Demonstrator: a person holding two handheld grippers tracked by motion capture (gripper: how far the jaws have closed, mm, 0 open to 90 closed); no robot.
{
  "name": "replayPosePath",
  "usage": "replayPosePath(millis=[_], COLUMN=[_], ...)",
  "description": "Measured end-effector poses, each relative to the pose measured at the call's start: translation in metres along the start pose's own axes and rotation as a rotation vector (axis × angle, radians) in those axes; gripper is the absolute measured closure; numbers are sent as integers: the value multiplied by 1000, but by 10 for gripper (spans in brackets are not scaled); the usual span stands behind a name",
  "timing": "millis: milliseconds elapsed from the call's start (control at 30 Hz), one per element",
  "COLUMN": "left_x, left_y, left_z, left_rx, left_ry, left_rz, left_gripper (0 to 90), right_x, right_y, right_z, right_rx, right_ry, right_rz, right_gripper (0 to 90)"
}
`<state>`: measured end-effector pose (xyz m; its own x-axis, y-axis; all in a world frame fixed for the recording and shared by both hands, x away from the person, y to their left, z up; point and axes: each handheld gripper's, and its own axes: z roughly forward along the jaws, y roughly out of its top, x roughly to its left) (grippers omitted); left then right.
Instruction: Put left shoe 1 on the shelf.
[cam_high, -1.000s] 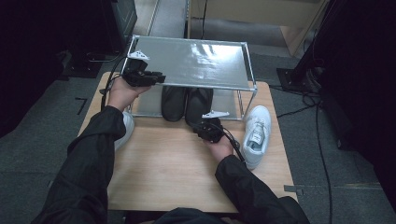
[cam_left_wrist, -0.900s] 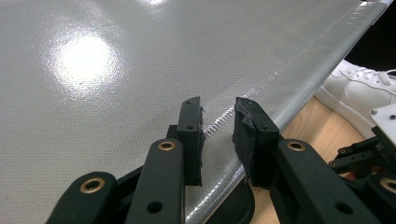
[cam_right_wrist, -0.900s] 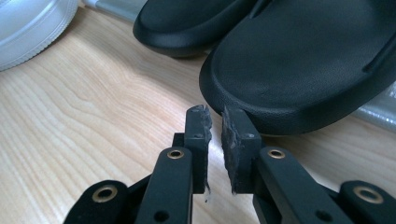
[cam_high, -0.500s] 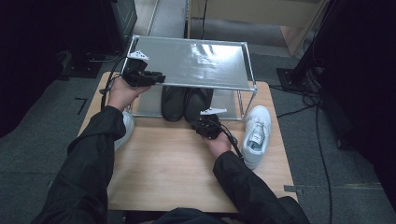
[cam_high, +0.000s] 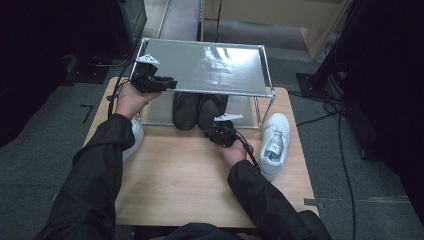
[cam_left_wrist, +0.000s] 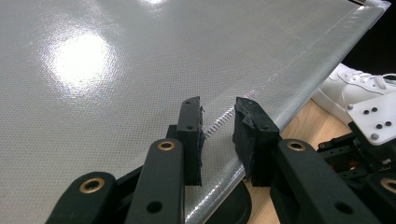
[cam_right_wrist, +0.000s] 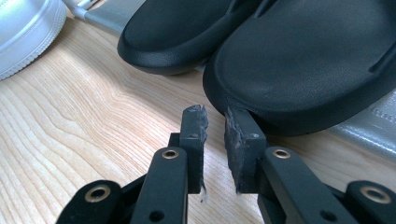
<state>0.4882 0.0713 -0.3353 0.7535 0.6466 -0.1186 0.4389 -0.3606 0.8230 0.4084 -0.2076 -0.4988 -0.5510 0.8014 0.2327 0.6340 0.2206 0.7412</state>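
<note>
A pair of black slippers (cam_high: 199, 109) (cam_right_wrist: 308, 60) sits on the lower shelf of a metal shoe rack, under its silver top shelf (cam_high: 210, 67) (cam_left_wrist: 116, 70), heels toward me. My right gripper (cam_high: 218, 130) (cam_right_wrist: 214, 121) hovers low over the wooden table (cam_high: 185, 175), at the heel of the right slipper. Its jaws stand a narrow gap apart with nothing between them, and the right fingertip (cam_right_wrist: 240, 126) is against the slipper's rim. My left gripper (cam_high: 167, 83) (cam_left_wrist: 218, 123) rests at the front left edge of the top shelf, jaws slightly apart over the stitched hem.
A white sneaker (cam_high: 274, 142) (cam_left_wrist: 359, 88) lies on the table to the right of the rack. Another white sneaker (cam_high: 134, 137) (cam_right_wrist: 23, 32) lies on the left, partly under my sleeve. Cables trail over the floor to the right. Bare table stretches in front of the rack.
My right gripper has edged slightly left and forward toward the right slipper's heel. The left gripper has stayed at the shelf edge.
</note>
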Motion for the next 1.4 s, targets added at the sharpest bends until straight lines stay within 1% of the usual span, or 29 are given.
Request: replayPosePath(millis=[100, 167, 267, 300, 400, 433, 467, 500, 567, 600, 700, 767, 900, 933, 1000, 1033, 1067, 1133, 1233, 1333, 1367, 1400], left_x=[0, 0, 1, 1, 2, 1, 1, 0, 0, -1, -2, -4, -10, -12, -17, -19, -21, -25, -31, -41, -41, -45], left_y=[0, 0, 0, 0, 1, 2, 2, 3, 4, 4, 5, 6, 5, 5, 5, 4, 4, 5, 7, 10, 10, 11], left_z=[0, 0, 0, 0, -1, -2, -2, -3, -6, -7, -12, -15, -22, -22, -22, -23, -23, -25, -25, -24, -24, -22], left_rx=[0, 1, 1, 0, 4, 8, 9, 7, 2, 0, 0, 0, -21, -7, 30, 37, 39, 36, 29, 21, 21, 19], left_ry=[-1, 0, -2, -5, -11, -9, -6, -2, -13, -15, -17, -28, -42, -40, -33, -36, -46, -53, -67, -81, -81, -90], left_rz=[-1, -4, -13, -18, -35, -32, -26, -30, -52, -59, -64, -77, -82, -79, -59, -54, -50, -47, -49, -35, -35, -30], left_gripper=[723, 720, 713, 711, 699, 687, 676, 661, 635, 624, 597, 585, 568, 565, 556, 555, 553, 549, 544, 540, 538, 536], right_x=[1, 1, 3, 4, 6, 7, 8, 8, 9, 10, 12, 13, 14, 15, 15, 14, 14, 14, 14, 14, 14, 13], right_y=[0, -1, -2, -2, -3, -3, -4, -4, -6, -7, -9, -11, -15, -16, -18, -19, -20, -24, -28, -32, -34, -36], right_z=[-1, -2, -6, -8, -14, -17, -19, -22, -29, -32, -41, -46, -55, -56, -60, -62, -65, -72, -80, -88, -90, -91], right_rx=[9, 19, 13, 12, 25, 30, 24, 10, -5, -7, -8, -4, -20, -22, -33, -28, -28, -47, -52, -46, -56, -57], right_ry=[6, 17, 34, 40, 64, 71, 71, 75, 82, 89, 99, 106, 116, 120, 139, 145, 139, 131, 133, 143, 139, 141], right_rz=[6, 6, -11, -8, -23, -31, -41, -49, -54, -56, -74, -82, -87, -86, -87, -85, -101, -128, -134, -128, -127, -126], right_gripper=[749, 748, 727, 722, 691, 683, 671, 663, 649, 641, 619, 609, 605, 604, 600, 595, 595, 593, 578, 569, 569, 569])
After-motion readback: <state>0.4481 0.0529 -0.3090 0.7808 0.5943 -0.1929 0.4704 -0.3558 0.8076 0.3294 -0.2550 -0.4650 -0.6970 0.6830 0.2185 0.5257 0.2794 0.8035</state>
